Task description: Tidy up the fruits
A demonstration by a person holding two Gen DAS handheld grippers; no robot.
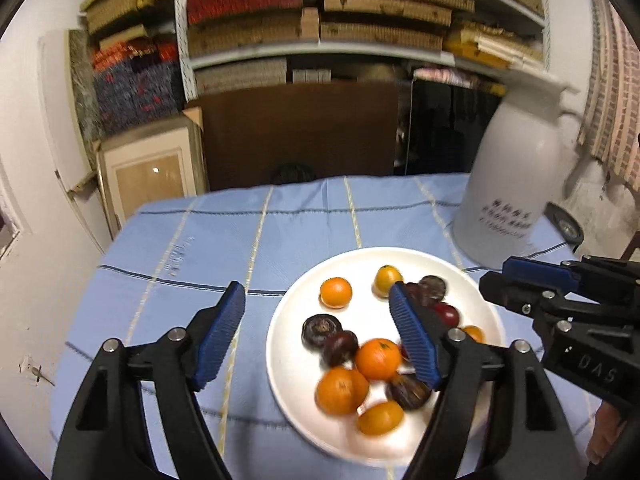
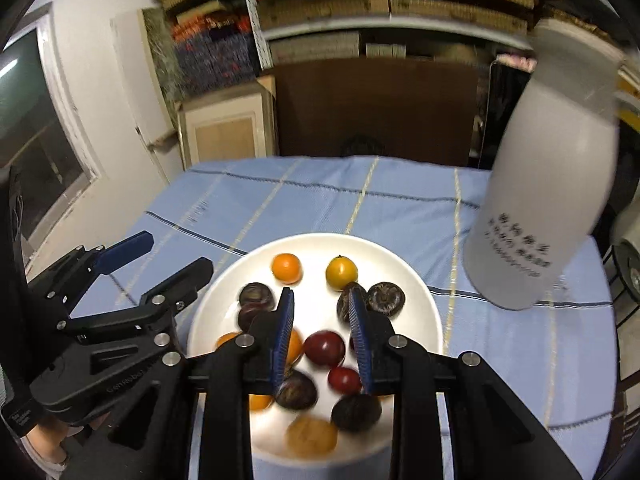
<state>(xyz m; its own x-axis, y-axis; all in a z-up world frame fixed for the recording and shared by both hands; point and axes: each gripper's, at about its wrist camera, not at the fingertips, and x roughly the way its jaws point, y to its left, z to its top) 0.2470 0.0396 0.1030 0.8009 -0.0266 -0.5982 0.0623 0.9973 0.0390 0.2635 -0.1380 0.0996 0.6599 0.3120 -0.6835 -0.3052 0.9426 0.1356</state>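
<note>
Left wrist view showed the left gripper (image 1: 316, 328) with its blue-padded fingers spread wide and holding nothing, one finger over the blue checked tablecloth (image 1: 192, 248) and the other over the near side of the white plate (image 1: 288, 308). On the plate lay the fruits, all loose: small oranges (image 1: 336, 292), a yellower one at the far side (image 1: 387, 277), dark brown round fruits (image 1: 321, 330) and small red ones (image 1: 447, 314). To the right, a tall white bottle (image 1: 516, 184) stood on the cloth just beyond the plate.

Right wrist view had the right gripper (image 2: 322, 322) hanging above the middle of the plate (image 2: 416, 296), its fingers apart with a narrower gap and nothing between them. A red fruit (image 2: 325, 348) lay on the plate below that gap, with dark fruits (image 2: 386, 298) on either side. Shelves (image 2: 360, 0) of stacked boxes filled the far wall.
</note>
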